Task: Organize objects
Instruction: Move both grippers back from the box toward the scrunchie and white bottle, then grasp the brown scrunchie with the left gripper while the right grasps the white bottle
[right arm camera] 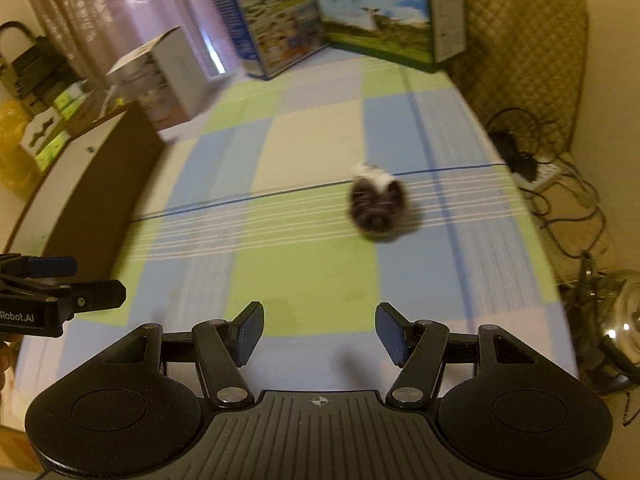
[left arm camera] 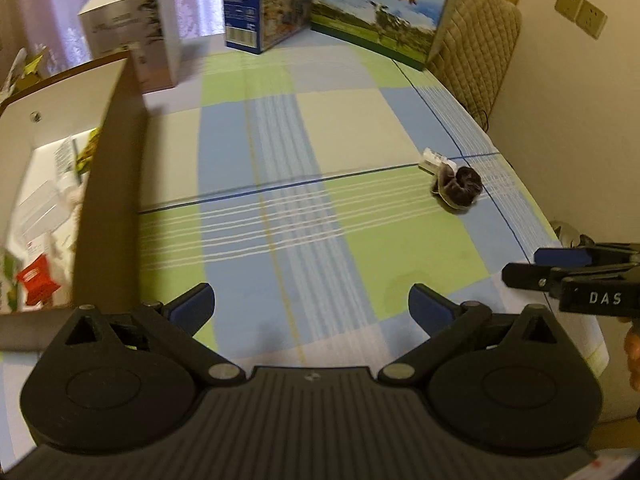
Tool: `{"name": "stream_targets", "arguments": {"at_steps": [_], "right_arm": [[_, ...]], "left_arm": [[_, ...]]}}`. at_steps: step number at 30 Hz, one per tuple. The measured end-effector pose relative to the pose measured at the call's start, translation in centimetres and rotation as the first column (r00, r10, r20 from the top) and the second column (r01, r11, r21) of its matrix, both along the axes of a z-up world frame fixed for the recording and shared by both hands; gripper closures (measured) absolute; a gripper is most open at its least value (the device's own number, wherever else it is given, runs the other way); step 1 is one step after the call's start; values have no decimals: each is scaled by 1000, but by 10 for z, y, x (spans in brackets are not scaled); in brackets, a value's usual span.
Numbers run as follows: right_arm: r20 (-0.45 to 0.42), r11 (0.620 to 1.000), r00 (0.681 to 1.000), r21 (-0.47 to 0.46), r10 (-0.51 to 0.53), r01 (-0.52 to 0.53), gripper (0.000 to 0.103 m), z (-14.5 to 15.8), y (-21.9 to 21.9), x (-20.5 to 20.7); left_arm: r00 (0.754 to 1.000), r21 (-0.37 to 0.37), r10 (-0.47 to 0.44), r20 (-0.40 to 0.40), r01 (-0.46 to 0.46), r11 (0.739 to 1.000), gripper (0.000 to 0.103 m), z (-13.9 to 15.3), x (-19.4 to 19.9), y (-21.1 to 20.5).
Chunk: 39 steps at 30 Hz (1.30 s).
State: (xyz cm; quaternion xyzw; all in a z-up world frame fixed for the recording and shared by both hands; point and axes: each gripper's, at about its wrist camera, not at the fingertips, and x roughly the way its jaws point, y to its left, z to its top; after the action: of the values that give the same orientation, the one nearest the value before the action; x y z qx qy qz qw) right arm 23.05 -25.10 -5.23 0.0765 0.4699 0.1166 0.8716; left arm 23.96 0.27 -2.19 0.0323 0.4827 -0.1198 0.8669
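At the far left of the left wrist view stands an open brown-walled box (left arm camera: 112, 184) with a white inside, holding packets, among them a red one (left arm camera: 36, 284) near its front. Behind it a white carton (left arm camera: 132, 32) stands on the counter (left arm camera: 320, 128), which wears a cloth checked in green, blue and cream. Further along the back edge come a blue carton (left arm camera: 264, 0) and then a wide carton printed with a meadow and a gold seal (left arm camera: 380, 12), which leans against a quilted chair back (left arm camera: 480, 48).

The left tongs (left arm camera: 311, 306) hover low over the cloth, just beside the brown box, their blue pads spread wide with nothing between them. To the right, well apart from the box and near the counter's right edge, lies the dark scrunchie (left arm camera: 460, 192) in a clear wrapper with a white tag, flat on the cloth and touched by neither tool. The right tongs (left arm camera: 532, 266) enter from the right edge, nearer than the scrunchie.

In the right wrist view the left tongs (right arm camera: 80, 280) show at the left edge, the brown box (right arm camera: 100, 184) beyond them. The right tongs (right arm camera: 319, 334) are released too, pads apart and empty, with the blurred scrunchie (right arm camera: 380, 204) ahead. Off the counter's right side lie cables (right arm camera: 560, 184) and a shiny metal object (right arm camera: 616, 320)
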Motion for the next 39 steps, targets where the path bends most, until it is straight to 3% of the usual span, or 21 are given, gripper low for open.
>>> {"name": "stream_targets", "arguments": {"at_steps": [11,23,33,39], "right_arm": [[34,999,999,-42,-13,15,44,-13,-20,31],[16,996,997,-45,-73,74,44,-21,-62,55],[13,992,992,-31,-122,123,44,-25,-101,73],[4,992,992,-24,-125,125,44,-31,-111,85]], "left_arm": [[999,34,-39,-13,40,999,1,-28,41,-51],[991,8,-128,-47,129,992,2,-51,75,-107],[977,-42,-207,-55,205,978,10,-72,97,-161],[975,-21,-215,-55,214,977,13,-85,110,-183]]}}
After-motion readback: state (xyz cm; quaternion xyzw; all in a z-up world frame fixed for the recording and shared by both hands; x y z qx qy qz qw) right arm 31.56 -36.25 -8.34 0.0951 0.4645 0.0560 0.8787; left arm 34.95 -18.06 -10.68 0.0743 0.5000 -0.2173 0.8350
